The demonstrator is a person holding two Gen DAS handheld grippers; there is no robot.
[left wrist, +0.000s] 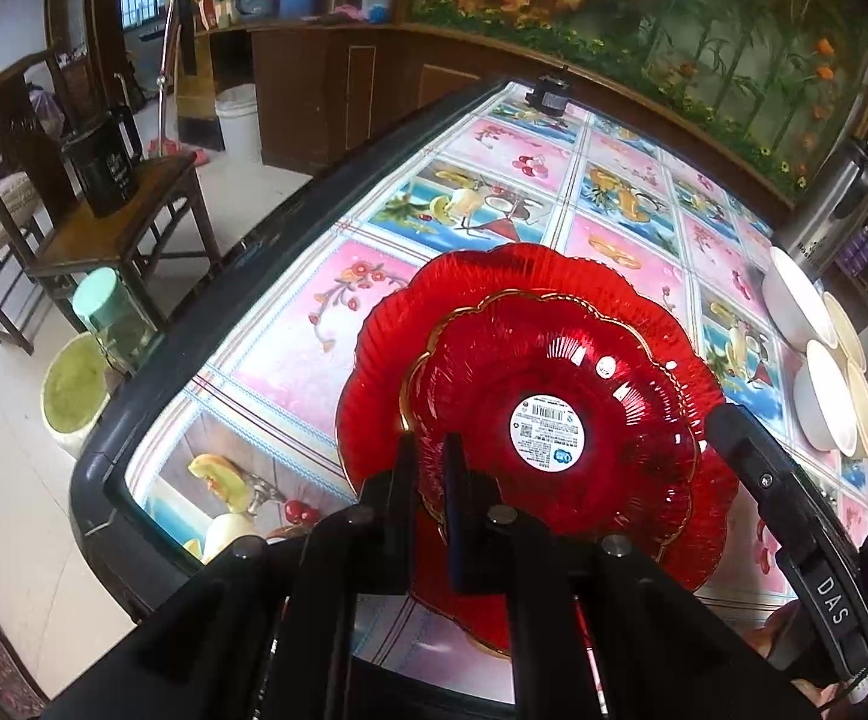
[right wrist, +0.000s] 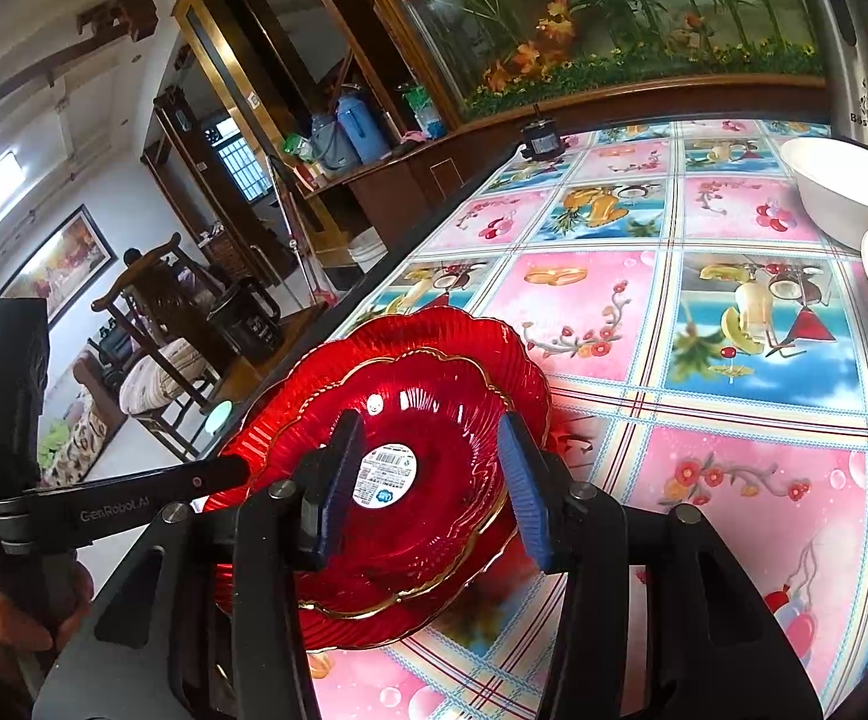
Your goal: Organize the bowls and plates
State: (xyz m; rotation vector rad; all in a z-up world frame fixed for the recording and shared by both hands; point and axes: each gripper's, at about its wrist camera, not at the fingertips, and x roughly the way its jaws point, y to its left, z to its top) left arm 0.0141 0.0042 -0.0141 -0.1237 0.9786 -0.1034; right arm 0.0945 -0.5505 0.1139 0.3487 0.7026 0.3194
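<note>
Two red plates (left wrist: pixel 553 396) sit stacked on the tablecloth (right wrist: pixel 703 312), left gripper (left wrist: pixel 431 480) pinching the smaller plate's rim, right gripper (right wrist: pixel 428 480) spread wide above.

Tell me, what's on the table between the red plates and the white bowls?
Nothing: only bare fruit-print tablecloth lies between the red plates and white bowls, seen in the right wrist view.

A gold-rimmed scalloped red glass plate (left wrist: pixel 559 420) with a round white label lies nested in a larger ribbed red plate (left wrist: pixel 386 324), white bowls (left wrist: pixel 805 318) grouped well apart
</note>
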